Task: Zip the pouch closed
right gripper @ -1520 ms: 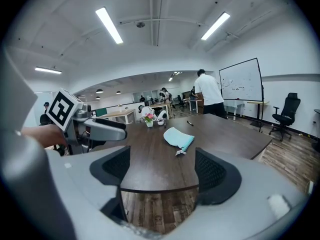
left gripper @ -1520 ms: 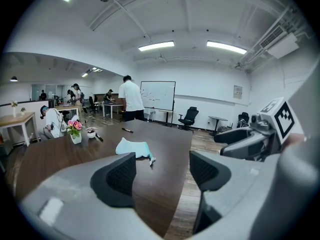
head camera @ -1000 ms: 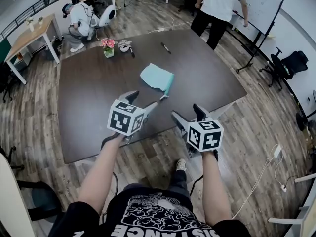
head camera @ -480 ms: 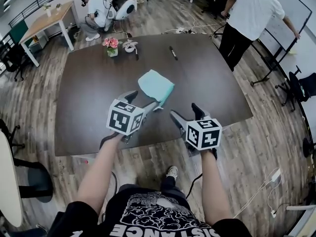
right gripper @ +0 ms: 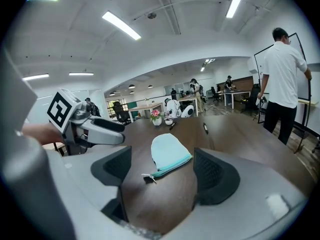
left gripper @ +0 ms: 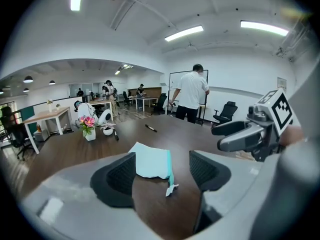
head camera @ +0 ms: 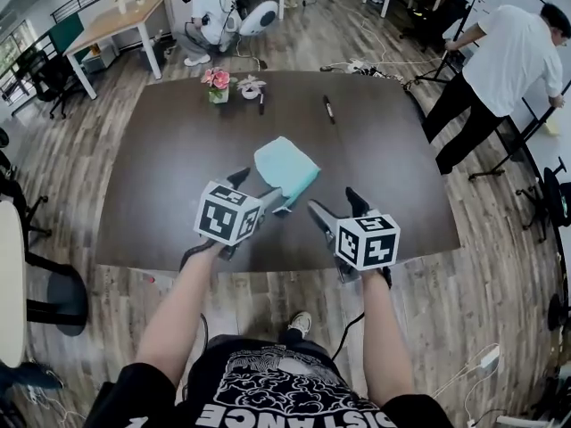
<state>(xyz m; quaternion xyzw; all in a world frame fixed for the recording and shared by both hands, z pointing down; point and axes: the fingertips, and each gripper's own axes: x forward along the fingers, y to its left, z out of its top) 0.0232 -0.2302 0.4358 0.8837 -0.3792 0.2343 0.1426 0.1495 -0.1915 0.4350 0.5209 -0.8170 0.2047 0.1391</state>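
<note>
One pouch (head camera: 285, 164) on dark office table (head camera: 161, 176)

**Pouch** (head camera: 285, 163): soft, pale blue-green fabric, rounded at far end. Lies flat on dark brown bench (head camera: 161, 150), approx. mid-width, nearer the front edge than the back.

**Zip** (right gripper: 173, 167): darker teal band along one long side, on the right in head view.

**Pull tab** (right gripper: 148, 177): small, white, at near end of zip. It sticks out past the pouch corner & rests on the bench.

Zip open vs. shut: can't tell.
</note>
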